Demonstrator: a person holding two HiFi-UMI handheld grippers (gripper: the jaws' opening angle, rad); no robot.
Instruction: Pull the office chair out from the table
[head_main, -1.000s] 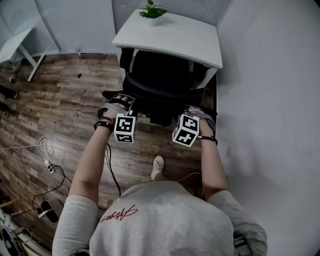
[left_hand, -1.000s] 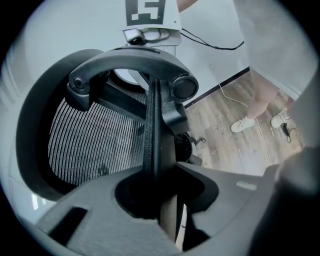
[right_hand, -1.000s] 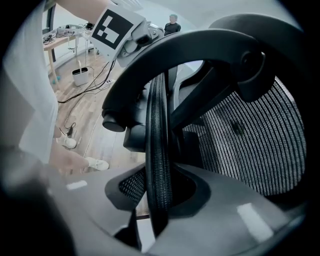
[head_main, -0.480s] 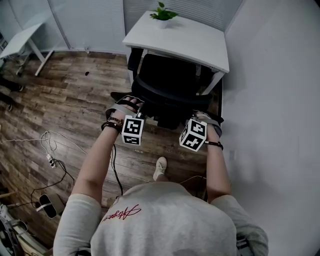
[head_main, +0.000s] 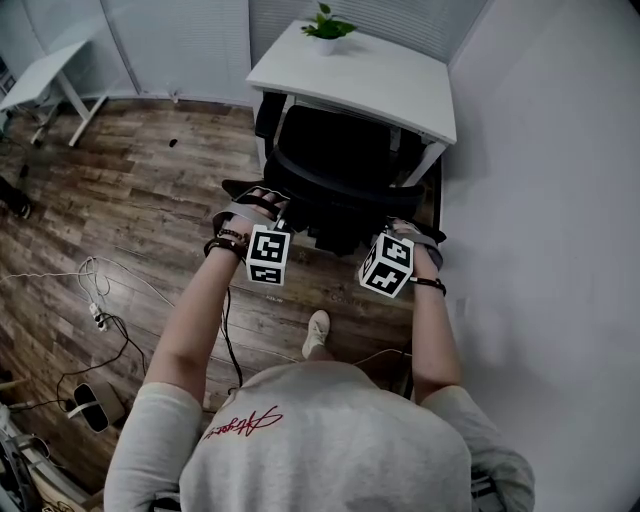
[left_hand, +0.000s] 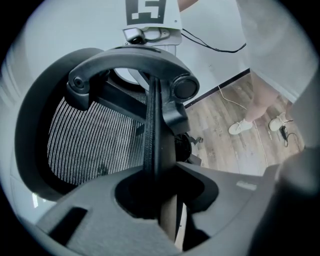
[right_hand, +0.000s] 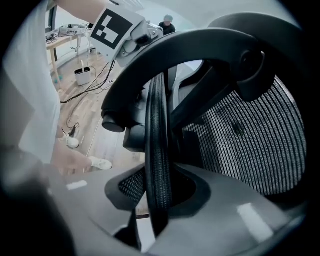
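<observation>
The white rectangular table (head_main: 400, 85) stood against the wall. The black mesh-backed office chair (head_main: 340, 150) sat partly tucked beneath it, with its backrest facing the person. The left gripper (left_hand: 155, 185) and the right gripper (right_hand: 160, 190) each had narrowed jaws clamped on the backrest rim. Loose floor cables (head_main: 100, 300) lay to the left. The red script on the shirt (head_main: 238, 428) was illegible.

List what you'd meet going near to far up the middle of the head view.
Person's grey shirt → white shoe → office chair → white table → potted plant. Both hand-held grippers overlap the chair back, so they're left out.
</observation>
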